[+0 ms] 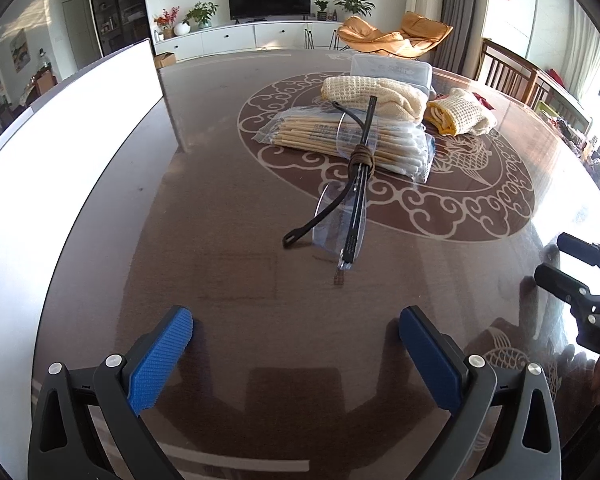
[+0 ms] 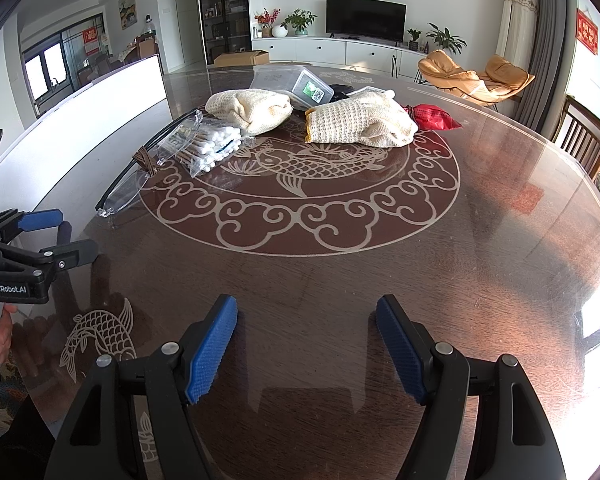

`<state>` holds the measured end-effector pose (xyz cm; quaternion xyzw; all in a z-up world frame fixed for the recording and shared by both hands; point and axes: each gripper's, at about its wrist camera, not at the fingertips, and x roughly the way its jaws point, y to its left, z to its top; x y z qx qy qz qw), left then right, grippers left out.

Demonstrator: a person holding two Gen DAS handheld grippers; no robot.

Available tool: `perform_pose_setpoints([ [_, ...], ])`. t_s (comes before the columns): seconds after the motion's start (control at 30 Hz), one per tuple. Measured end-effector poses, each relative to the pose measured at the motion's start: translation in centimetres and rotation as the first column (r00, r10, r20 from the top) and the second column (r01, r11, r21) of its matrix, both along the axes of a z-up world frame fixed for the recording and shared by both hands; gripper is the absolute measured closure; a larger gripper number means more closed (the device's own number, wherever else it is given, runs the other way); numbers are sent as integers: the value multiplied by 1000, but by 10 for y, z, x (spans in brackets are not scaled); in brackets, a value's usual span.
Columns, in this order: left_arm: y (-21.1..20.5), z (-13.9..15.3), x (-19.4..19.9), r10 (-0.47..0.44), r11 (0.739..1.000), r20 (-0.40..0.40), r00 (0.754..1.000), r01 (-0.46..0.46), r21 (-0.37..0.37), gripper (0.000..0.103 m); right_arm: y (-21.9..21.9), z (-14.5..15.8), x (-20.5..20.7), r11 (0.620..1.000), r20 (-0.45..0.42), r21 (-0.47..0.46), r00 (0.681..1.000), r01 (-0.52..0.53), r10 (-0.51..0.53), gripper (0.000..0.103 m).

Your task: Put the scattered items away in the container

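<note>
On the round dark table lie clear safety glasses (image 1: 350, 200) with black arms and a brown cord, partly on a bag of cotton swabs (image 1: 340, 140). Behind are two cream knitted cloths (image 1: 374, 94) (image 1: 462, 116) and a clear plastic container (image 1: 390, 68). The right wrist view shows the glasses (image 2: 140, 176), swabs (image 2: 208, 146), cloths (image 2: 248, 110) (image 2: 360, 120), container (image 2: 288, 82) and a red packet (image 2: 434, 116). My left gripper (image 1: 296, 334) is open and empty, short of the glasses. My right gripper (image 2: 306, 322) is open and empty, well short of the items.
A white panel (image 1: 72, 120) stands along the table's left side. Wooden chairs (image 2: 588, 140) stand at the right edge. The right gripper shows at the right of the left wrist view (image 1: 580, 280); the left gripper shows at the left of the right wrist view (image 2: 40, 240).
</note>
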<state>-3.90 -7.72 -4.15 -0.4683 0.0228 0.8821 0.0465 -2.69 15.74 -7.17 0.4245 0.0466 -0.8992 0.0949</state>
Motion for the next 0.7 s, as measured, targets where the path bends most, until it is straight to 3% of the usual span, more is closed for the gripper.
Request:
perform_pose_setpoints([
  [0.2,-37,13,30,56,997,-35,998,-54,55,0,-8,1,-23,999,40,8,998,-39,39,27],
  [0.37,-48,30,45,86,992,-89,992,-77,101,0,-13,5,-82,998,74,-29,996,61,-59,27],
  [0.47,-46,32,48,79,994,-96,992,-71,79,0,-23,16,-109,989,102,-107,990,104,-93,27],
  [0.57,-45,31,51,66,997,-101,993,-61,54,0,-50,35,-106,979,79,-203,997,20,-4,27],
  [0.7,-30,39,40,-23,996,-114,993,32,84,0,-70,40,-85,987,51,-162,999,-8,16,27],
])
